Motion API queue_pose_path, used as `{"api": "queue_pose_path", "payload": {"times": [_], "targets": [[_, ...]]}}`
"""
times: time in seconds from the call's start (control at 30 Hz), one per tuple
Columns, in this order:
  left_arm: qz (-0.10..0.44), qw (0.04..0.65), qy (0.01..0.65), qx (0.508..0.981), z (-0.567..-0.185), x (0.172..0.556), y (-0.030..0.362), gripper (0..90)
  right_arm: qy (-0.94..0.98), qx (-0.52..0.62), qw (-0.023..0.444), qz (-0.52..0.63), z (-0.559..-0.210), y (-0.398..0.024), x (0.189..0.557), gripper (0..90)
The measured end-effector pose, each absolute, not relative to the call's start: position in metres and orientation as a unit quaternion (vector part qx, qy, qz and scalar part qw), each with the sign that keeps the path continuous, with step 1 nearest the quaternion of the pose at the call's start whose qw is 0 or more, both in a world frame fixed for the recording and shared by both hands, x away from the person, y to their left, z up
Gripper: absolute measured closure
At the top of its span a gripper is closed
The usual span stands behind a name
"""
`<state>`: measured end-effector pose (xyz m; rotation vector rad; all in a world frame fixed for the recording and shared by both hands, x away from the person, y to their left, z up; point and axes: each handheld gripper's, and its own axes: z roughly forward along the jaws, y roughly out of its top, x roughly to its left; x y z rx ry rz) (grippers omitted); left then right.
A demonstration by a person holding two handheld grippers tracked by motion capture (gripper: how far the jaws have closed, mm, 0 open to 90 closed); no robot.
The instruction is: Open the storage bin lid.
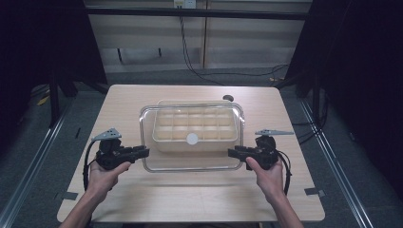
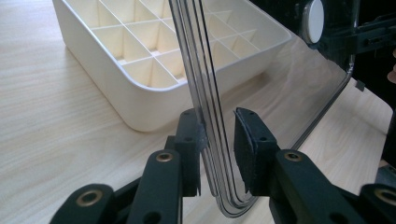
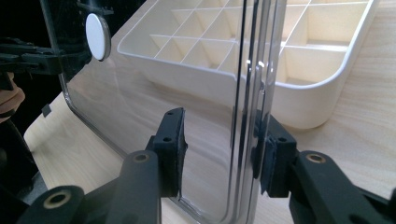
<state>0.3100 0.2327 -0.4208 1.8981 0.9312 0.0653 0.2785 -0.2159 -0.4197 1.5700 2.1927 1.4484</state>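
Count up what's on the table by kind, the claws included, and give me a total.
Clear plastic lid, with a white round knob, held over the tray: 1
Cream divided tray: 1
Small dark round thing at the table's far edge: 1
Claws, left claw and right claw, each at a lid edge: 2
Total: 5

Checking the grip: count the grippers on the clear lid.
2: the left gripper clamps the clear lid at its left edge, the right gripper at its right edge; none seems hidden.
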Motion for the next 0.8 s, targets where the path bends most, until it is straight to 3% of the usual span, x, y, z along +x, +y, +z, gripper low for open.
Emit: {"api": "queue_pose_path", "payload": {"times": [0.8], "targets": [[0.014,0.481,0.39,0.785,-0.43,0.292,0.236,72.0,0.729,0.516,0.022,0.449,-0.438,-0.21,0.254,57.8]]}}
